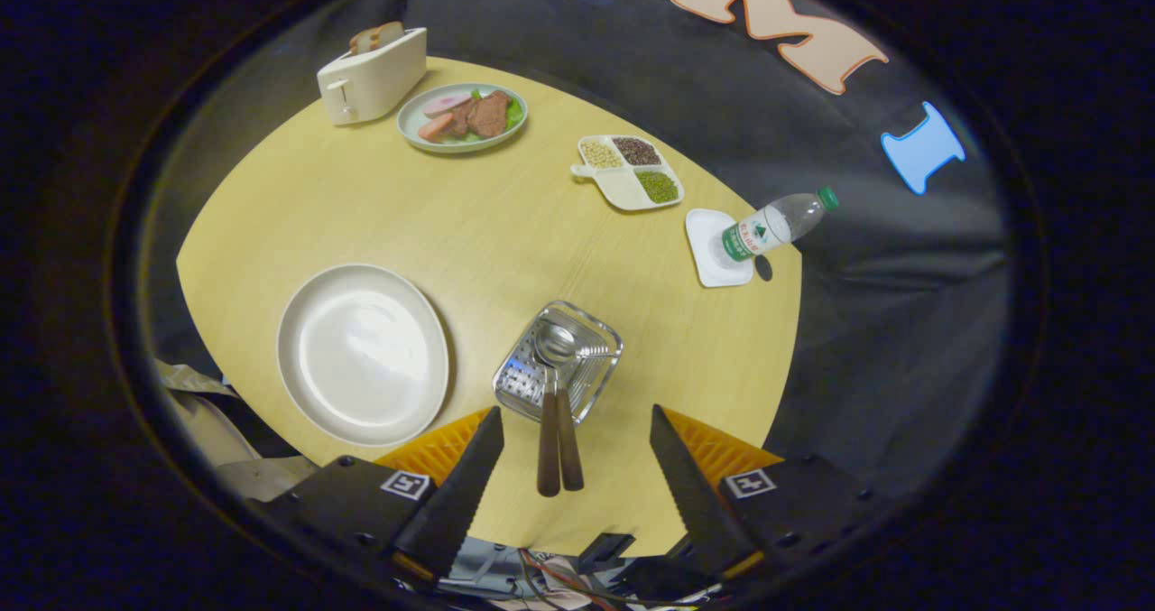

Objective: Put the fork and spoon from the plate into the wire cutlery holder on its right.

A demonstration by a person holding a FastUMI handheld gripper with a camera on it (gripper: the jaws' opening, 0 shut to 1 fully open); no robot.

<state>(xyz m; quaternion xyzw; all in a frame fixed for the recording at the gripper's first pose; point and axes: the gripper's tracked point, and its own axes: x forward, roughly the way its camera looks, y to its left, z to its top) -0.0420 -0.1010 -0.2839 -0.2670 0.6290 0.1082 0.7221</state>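
The wire cutlery holder (559, 360) stands on the yellow table just ahead of my fingers. A fork (549, 430) and a spoon (567, 412) both rest in it, heads down inside and brown handles sticking out toward me, side by side. The white plate (361, 354) lies to the holder's left with nothing on it. My gripper (577, 426) hangs open above the table's near edge. The two handles lie in the gap between the fingertips (487, 430), and neither finger touches them.
Farther back stand a white toaster (372, 77) with bread, a plate of food (463, 116), and a divided dish of beans (629, 171). A water bottle (771, 226) sits on a white coaster (715, 248) at the right rim. The table's round edge (785, 358) runs close on the right.
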